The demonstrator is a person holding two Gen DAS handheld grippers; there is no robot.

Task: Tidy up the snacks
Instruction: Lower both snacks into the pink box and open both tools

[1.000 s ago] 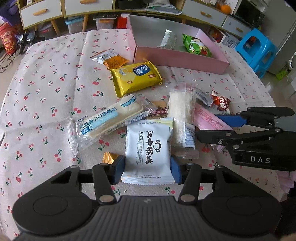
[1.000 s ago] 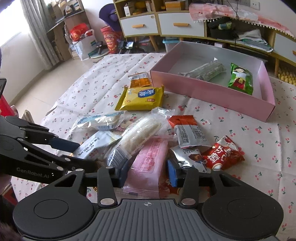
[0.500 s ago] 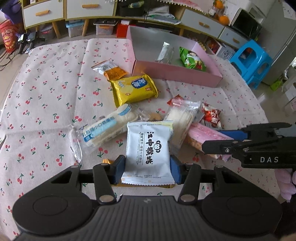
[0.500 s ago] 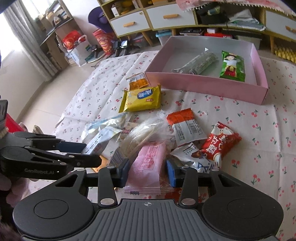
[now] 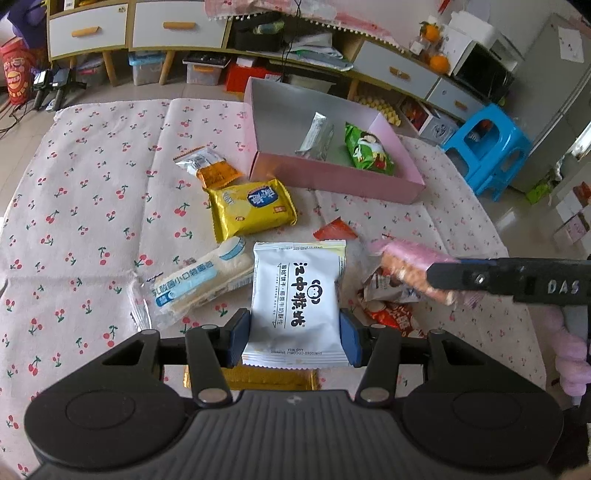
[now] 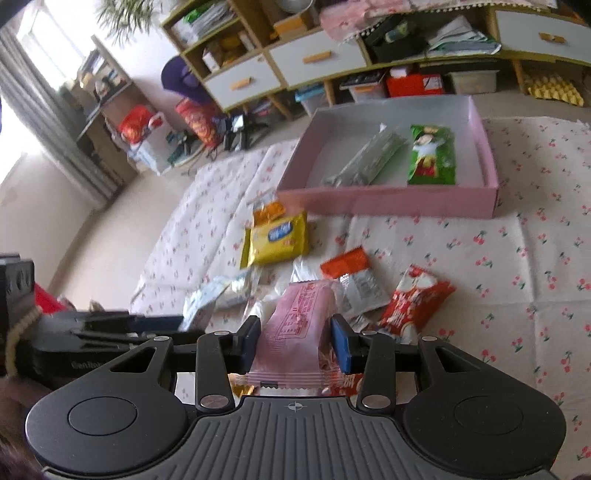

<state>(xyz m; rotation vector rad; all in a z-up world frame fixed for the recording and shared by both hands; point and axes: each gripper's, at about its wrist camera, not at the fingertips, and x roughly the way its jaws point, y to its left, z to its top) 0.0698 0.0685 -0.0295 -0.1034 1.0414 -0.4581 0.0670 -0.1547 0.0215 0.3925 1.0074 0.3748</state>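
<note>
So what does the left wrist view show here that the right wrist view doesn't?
Only the left wrist view shows the left gripper clamped on the white packet, plus the blue stool. Only the right wrist view shows the right gripper from behind. Both show the pink packet that it grips, the pink box with a green packet, and the yellow packet.

I read this as a lived-in home room: low sideboard with white drawers (image 5: 168,27) and open shelves, storage bins (image 5: 147,68) beneath, a microwave (image 5: 484,70), oranges (image 5: 437,61), blue plastic stool (image 5: 484,147), curtained window (image 6: 40,110), cherry-print cloth (image 5: 92,177).
</note>
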